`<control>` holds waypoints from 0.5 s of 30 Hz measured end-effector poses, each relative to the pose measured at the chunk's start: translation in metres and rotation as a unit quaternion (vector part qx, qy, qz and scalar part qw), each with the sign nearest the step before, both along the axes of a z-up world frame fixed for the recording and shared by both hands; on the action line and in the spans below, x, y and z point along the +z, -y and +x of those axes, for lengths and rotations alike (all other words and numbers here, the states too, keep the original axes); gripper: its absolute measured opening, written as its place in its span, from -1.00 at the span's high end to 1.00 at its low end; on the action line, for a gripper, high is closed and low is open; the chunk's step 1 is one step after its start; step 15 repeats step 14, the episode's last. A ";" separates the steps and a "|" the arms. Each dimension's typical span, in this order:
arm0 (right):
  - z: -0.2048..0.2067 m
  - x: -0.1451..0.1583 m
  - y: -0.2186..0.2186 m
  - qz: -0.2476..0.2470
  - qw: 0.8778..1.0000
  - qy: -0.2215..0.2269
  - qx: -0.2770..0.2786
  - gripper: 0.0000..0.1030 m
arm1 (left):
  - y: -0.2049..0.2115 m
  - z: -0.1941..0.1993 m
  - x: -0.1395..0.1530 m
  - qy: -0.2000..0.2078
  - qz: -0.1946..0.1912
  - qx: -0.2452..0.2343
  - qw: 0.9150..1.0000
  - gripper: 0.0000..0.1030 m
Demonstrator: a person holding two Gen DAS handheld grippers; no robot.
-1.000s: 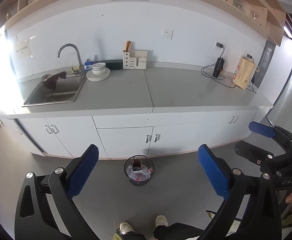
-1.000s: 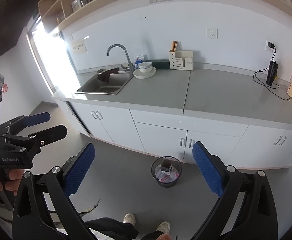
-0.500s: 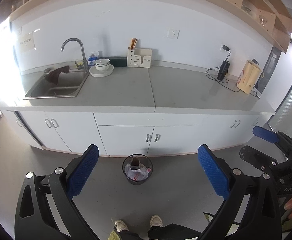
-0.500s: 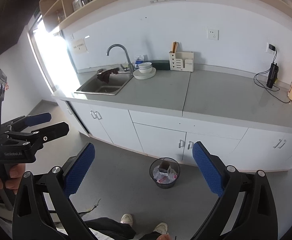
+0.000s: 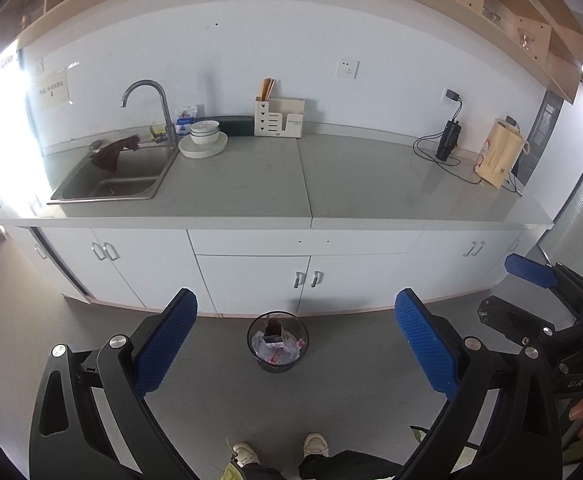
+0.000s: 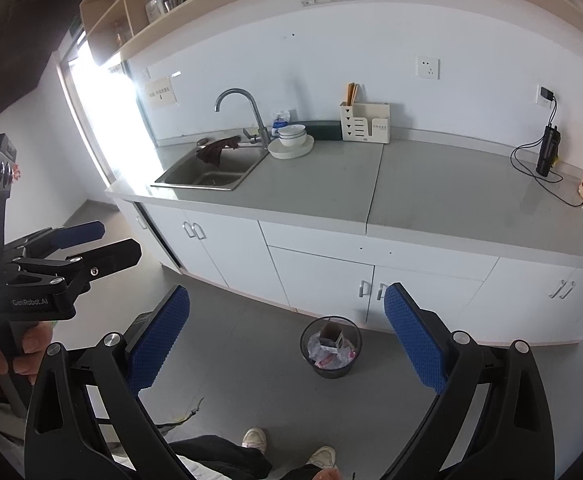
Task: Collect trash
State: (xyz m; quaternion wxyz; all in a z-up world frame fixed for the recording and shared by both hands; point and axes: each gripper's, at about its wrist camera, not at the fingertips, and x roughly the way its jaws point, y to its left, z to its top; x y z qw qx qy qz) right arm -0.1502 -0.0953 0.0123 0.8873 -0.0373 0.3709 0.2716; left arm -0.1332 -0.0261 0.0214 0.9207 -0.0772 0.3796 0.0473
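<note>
A black mesh waste bin (image 5: pixel 278 341) (image 6: pixel 331 346) stands on the grey floor in front of the white cabinets, holding a brown carton and crumpled wrappers. My left gripper (image 5: pixel 295 340) is held well above the floor, open, with the bin framed between its blue pads and nothing held. My right gripper (image 6: pixel 285 336) is also open and empty, the bin showing just left of its right pad. Each gripper appears at the edge of the other's view, held by a hand.
A grey countertop (image 5: pixel 303 184) carries a sink (image 5: pixel 111 178) with a brown cloth, stacked bowls on a plate (image 5: pixel 203 142), a white utensil holder (image 5: pixel 279 118), a black charger (image 5: pixel 447 140) and a paper bag (image 5: pixel 499 154). The person's shoes (image 5: pixel 279 452) stand below.
Both cameras have drifted slightly; the counter and bin sit a little higher and more centred in the left view. The grippers stay open and empty.
</note>
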 end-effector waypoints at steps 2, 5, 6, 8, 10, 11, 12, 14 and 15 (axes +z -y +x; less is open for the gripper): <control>0.002 0.000 0.000 0.000 1.000 0.000 0.000 -0.92 | 0.002 0.002 0.000 0.000 0.000 -0.005 1.000 -0.89; 0.004 -0.001 0.000 0.000 1.000 -0.001 -0.001 -0.92 | 0.004 0.006 0.002 0.001 0.009 -0.008 1.000 -0.89; 0.004 -0.001 0.000 0.000 1.000 -0.001 -0.002 -0.92 | 0.006 0.007 0.002 0.002 0.011 -0.011 1.000 -0.89; 0.005 -0.002 0.001 0.001 1.000 -0.002 -0.006 -0.92 | 0.007 0.009 0.002 0.002 0.011 -0.017 1.000 -0.89; 0.007 -0.003 0.001 0.000 1.000 -0.003 -0.008 -0.92 | 0.007 0.011 0.001 0.000 0.008 -0.021 1.000 -0.89; 0.009 -0.003 0.001 0.000 1.000 -0.003 -0.008 -0.92 | 0.007 0.012 0.000 -0.002 0.006 -0.022 1.000 -0.89; 0.010 -0.003 0.001 0.000 1.000 -0.003 -0.008 -0.92 | 0.006 0.014 -0.001 -0.003 0.006 -0.022 1.000 -0.89; 0.011 -0.003 0.000 0.000 1.000 -0.003 -0.008 -0.92 | 0.006 0.016 -0.001 -0.004 0.003 -0.023 1.000 -0.89; 0.011 -0.003 0.000 0.000 1.000 -0.003 -0.008 -0.92 | 0.006 0.016 -0.001 -0.004 0.003 -0.023 1.000 -0.89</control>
